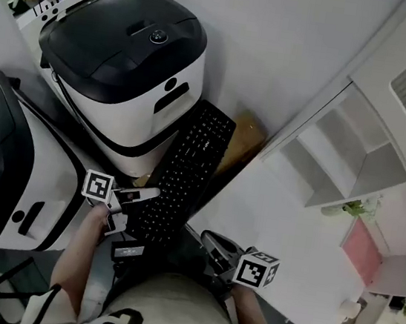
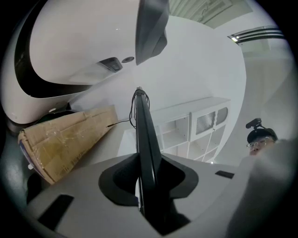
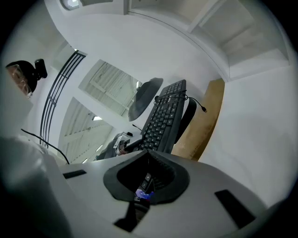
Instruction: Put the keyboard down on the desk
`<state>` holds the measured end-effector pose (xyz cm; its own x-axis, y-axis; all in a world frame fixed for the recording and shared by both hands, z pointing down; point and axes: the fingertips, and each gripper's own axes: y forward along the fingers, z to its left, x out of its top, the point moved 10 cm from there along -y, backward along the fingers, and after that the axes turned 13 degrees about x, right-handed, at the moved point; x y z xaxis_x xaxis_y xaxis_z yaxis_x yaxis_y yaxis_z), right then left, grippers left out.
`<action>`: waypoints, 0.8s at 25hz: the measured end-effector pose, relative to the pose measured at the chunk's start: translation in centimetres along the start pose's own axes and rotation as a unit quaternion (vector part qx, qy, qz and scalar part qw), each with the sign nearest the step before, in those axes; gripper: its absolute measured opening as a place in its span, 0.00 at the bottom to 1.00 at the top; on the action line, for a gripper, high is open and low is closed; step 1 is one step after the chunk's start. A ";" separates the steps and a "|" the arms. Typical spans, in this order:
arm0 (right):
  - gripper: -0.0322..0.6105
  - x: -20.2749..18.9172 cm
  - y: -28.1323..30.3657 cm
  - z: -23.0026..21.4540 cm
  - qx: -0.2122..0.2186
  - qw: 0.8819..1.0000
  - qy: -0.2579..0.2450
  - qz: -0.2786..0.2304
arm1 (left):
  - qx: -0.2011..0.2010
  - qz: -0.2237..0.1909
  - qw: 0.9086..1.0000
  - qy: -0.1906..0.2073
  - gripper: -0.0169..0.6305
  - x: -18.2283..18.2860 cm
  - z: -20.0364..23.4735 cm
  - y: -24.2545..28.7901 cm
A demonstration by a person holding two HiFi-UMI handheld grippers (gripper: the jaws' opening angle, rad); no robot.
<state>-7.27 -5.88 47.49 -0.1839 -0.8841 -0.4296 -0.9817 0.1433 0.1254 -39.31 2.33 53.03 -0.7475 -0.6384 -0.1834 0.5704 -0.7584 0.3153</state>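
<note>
One grip: my left gripper (image 1: 138, 195) pinches the keyboard (image 1: 187, 170) by its long edge; my right gripper (image 1: 212, 243) is closed, empty. Light, stiff, slick plastic, I'd judge.

Wide free room over the white surface (image 1: 283, 229), right of the keyboard (image 1: 186, 174), up to the shelf unit (image 1: 346, 155) at the back. Left side blocked: far machine (image 1: 128, 57) and near machine (image 1: 8, 160), close together. Cardboard (image 1: 245, 142) fills the narrow gap between far machine and surface.
</note>
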 end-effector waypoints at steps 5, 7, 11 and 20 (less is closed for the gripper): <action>0.09 -0.1 -2.0 -0.1 0.015 1.000 0.002 0.005 | -0.015 -0.003 0.999 0.029 0.20 -1.8 -2.4 0.4; 0.09 -0.3 -2.9 -0.1 0.023 1.000 0.003 0.008 | -0.019 -0.008 0.999 0.030 0.20 -3.1 -3.2 0.3; 0.09 -0.6 -4.7 -0.4 0.038 0.999 0.007 0.014 | -0.022 -0.020 0.998 0.046 0.20 -5.3 -4.6 0.4; 0.09 -1.3 -7.2 -1.3 0.064 0.997 0.038 0.006 | -0.016 -0.015 0.997 0.077 0.20 -9.4 -6.3 -0.6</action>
<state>0.13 -6.36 48.35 -0.1957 -0.9123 -0.3596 -0.9786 0.2053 0.0119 -30.48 7.92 48.74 -0.7043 -0.6267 -0.3334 0.5616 -0.7792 0.2783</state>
